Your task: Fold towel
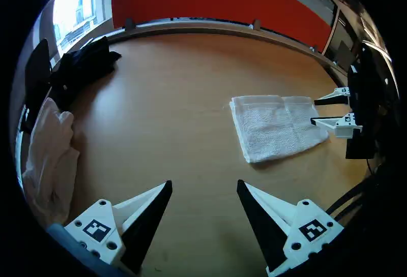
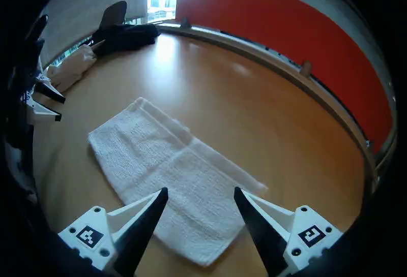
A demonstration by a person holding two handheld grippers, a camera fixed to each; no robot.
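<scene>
One towel [image 2: 168,170] flat on the table [image 1: 178,99], nothing gripped yet.
It lies spread out with layered edges, seemingly doubled once, probably so that an end can be pinched for the next fold. The right gripper [image 2: 199,189] hovers low over its near end, fingers parted and empty. The left gripper [image 1: 204,182] points across bare wood, well apart from the towel, fingers likewise parted.
</scene>
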